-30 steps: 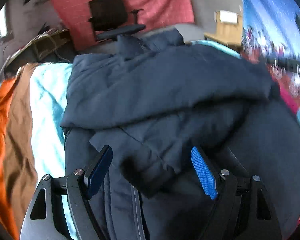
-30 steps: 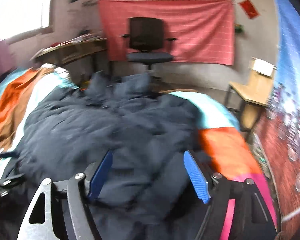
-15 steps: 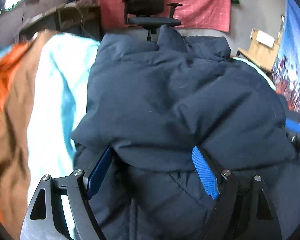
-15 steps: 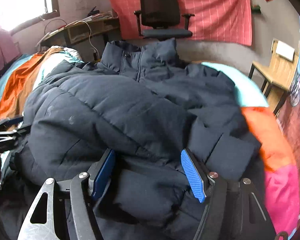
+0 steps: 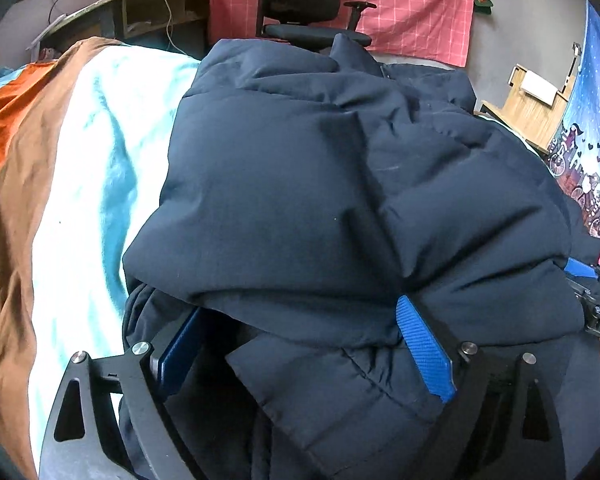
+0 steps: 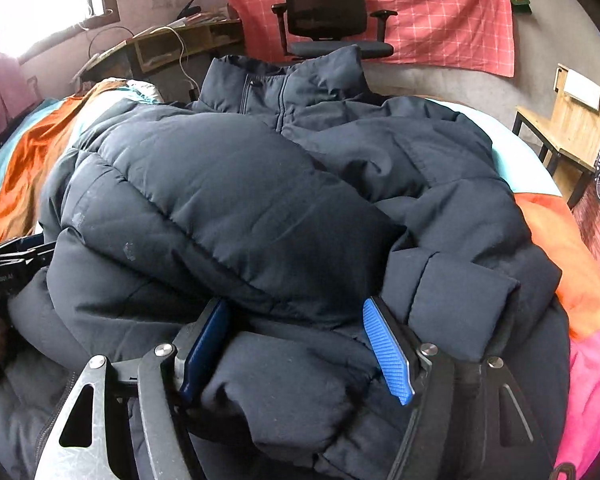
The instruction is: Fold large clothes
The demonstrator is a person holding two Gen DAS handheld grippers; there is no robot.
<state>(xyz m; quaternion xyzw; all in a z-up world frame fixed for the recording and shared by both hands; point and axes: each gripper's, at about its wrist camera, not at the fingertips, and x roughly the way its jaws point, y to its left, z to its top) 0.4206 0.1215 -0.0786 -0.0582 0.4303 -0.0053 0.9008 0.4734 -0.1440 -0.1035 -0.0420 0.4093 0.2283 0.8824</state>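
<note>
Behind the bed a pink checked cloth [image 6: 440,12] hangs on a grey wall, with a black office chair [image 6: 324,12] in front of it. Closer in, the left gripper [image 5: 304,356] has just been widening its jaws; its ribbed blue pads [image 5: 424,356] stand well apart with puffy fabric bulging between them, and nothing looks pinched. The right gripper [image 6: 300,348] is spread too, its blue pads [image 6: 388,352] either side of a soft roll of the same cloth; whether they press on it I cannot tell. Both sit at the near edge of the bed, buried in a dark navy quilted jacket [image 5: 300,184], thick and pillowy, with stitched panels. One padded half lies folded over the other, and the stand-up collar [image 6: 300,76] with its zip points toward the far edge. Under it the bedspread [image 5: 72,168] runs in smooth stripes of pale turquoise, brown and orange, with pink at the near right corner.
</note>
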